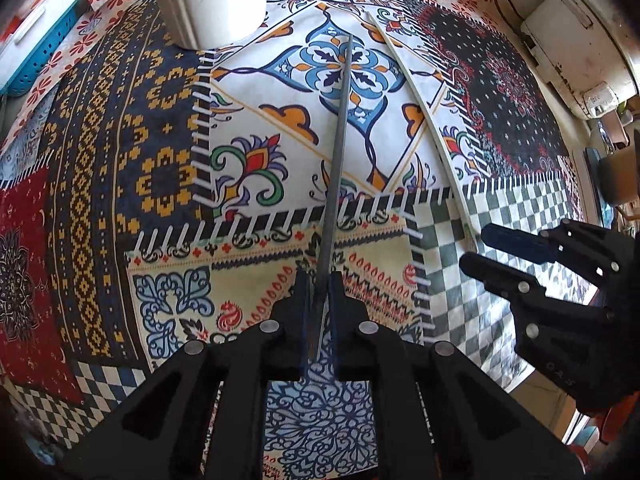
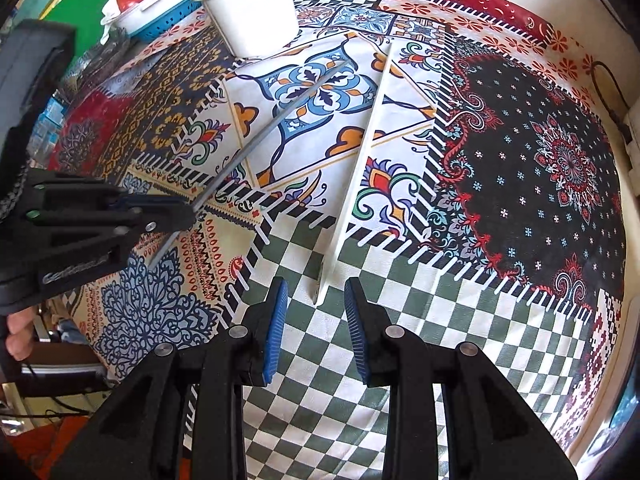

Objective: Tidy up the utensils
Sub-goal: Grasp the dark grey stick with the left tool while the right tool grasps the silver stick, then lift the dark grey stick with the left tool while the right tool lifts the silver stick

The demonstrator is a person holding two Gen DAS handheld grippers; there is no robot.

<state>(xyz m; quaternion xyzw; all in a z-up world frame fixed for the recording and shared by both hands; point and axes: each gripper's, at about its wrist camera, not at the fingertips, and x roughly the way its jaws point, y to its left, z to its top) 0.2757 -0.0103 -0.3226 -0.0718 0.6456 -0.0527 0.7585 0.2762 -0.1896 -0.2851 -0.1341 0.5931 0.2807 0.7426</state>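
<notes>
My left gripper [image 1: 319, 280] is shut on a grey chopstick [image 1: 339, 140] and holds it above the patterned tablecloth, pointing toward the white utensil cup [image 1: 208, 0]. In the right wrist view the left gripper [image 2: 188, 216] shows at the left with the grey chopstick [image 2: 272, 124] sticking out of it. A white chopstick [image 2: 360, 160] lies flat on the cloth; it also shows in the left wrist view [image 1: 424, 104]. My right gripper [image 2: 316, 296] is open and empty, its blue pads on either side of the white chopstick's near end, just short of it. The cup [image 2: 256, 12] holds several utensils.
A blue perforated basket [image 2: 168, 20] with dishes stands at the back left by the cup. A white appliance [image 1: 572, 48] and a cable lie along the right table edge. The tablecloth [image 2: 520, 160] covers the whole table.
</notes>
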